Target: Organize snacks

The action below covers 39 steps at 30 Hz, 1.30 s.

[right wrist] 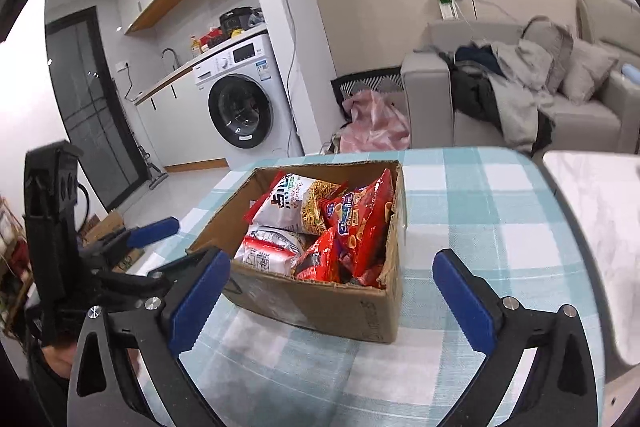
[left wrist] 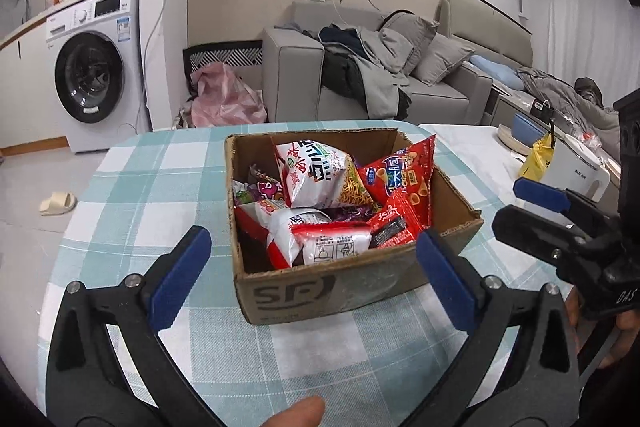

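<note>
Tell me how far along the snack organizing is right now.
Looks nearly done: the snack packets sit piled inside the cardboard box, and none show on the checked tablecloth. Nothing is in hand; the left gripper and right gripper are open and empty. Possibly only tidying remains.

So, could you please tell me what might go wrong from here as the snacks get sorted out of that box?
1. The snack packets are piled loosely and overlapping in the cardboard box, so pulling one may drag a neighbour out.
2. Both grippers, left and right, hover close together with jaws open; they could collide over the box.
3. The light box may slide on the checked tablecloth.
</note>
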Motion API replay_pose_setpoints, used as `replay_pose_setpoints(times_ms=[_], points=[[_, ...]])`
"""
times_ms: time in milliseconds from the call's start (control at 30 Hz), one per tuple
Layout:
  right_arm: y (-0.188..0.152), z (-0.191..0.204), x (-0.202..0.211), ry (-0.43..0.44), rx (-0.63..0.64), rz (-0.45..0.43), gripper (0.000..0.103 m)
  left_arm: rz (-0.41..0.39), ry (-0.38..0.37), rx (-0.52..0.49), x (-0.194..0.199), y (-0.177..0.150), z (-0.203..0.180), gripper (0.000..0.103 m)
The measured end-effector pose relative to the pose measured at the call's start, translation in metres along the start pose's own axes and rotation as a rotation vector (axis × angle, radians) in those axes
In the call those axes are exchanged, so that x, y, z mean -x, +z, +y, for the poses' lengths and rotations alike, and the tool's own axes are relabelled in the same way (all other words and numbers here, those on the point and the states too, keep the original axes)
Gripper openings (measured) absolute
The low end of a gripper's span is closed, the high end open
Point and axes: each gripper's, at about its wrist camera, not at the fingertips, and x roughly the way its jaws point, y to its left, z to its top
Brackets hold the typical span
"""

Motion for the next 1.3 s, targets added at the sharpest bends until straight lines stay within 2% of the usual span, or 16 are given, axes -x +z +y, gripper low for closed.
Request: replay_pose_setpoints(times_ms=[200, 333, 567, 733, 1300], points=[[-0.020, 0.007, 0.017, 0.019, 0.039, -0.090, 0.103, -0.088, 0.027, -0.004, 0.025, -0.022, -0.001, 0.102], [-0.038, 0.009, 0.019, 0.033, 0.063, -0.113, 0.103, -0.135, 0.035, 0.042, 0.037, -0.038, 0.009, 0.102], [-0.057, 0.010, 0.018, 0.055, 0.084, -0.148, 0.103, -0.190, 0.045, 0.046, 0.045, -0.055, 0.019, 0.102], [-0.062, 0.008, 0.015, 0.037, 0.091, -0.174, 0.103, -0.191, 0.078, 0.029, 0.041, -0.063, 0.022, 0.102], [-0.067, 0.002, 0.006, 0.026, 0.090, -0.189, 0.103, -0.181, 0.075, 0.011, 0.027, -0.067, 0.017, 0.102]])
